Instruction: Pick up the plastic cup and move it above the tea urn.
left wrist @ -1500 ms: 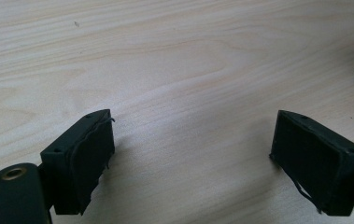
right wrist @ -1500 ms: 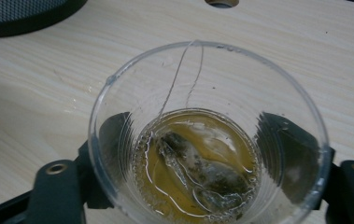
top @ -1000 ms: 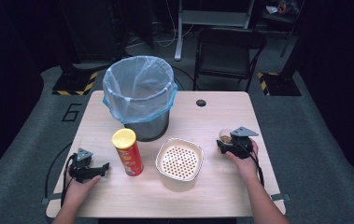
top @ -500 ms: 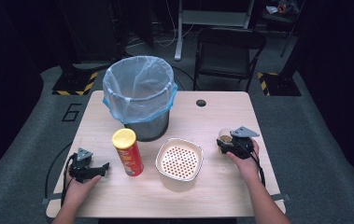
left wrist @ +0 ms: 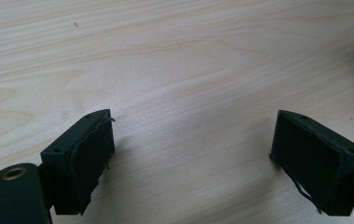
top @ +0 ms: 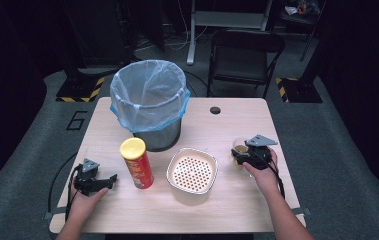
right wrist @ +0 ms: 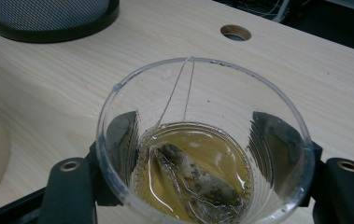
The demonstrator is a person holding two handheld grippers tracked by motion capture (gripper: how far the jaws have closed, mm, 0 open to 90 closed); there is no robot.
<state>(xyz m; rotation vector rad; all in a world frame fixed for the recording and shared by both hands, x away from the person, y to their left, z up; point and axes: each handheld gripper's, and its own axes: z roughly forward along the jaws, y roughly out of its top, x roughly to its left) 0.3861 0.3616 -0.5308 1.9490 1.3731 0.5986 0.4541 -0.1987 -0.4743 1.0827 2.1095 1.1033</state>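
Two black jaws of my right gripper (right wrist: pixel 202 186) sit on either side of a clear plastic cup (right wrist: pixel 205 140), one pad against each wall, and they have just been closing in on it. The cup stands on the table (top: pixel 227 125) with the right hand (top: pixel 262 172) behind the gripper. Inside lies a tea bag (right wrist: pixel 193 184) sunk in pale amber tea, and its string (right wrist: pixel 177 91) climbs to the far rim.

To do this grip well, I would squeeze only until the thin wall stops slipping, since it looks soft enough to buckle and spill. I would keep the cup upright and lift slowly, as the liquid could slosh over the rim.

Just to the left of that gripper stands a cream strainer bowl (top: pixel 192 172) with a perforated insert. Farther left is a red crisp can (top: pixel 137 162) with a yellow lid; its print is too small for me to read. Beyond these stands a mesh bin (top: pixel 149 102) lined with a blue bag, and past the cup a round cable hole (right wrist: pixel 236 32) pierces the table.

My left gripper (left wrist: pixel 193 158) rests at the near left edge in the left hand (top: pixel 84 200), jaws wide apart with bare wood between them.

On the floor mat left of the table, I read a figure 6 (top: pixel 76 120).
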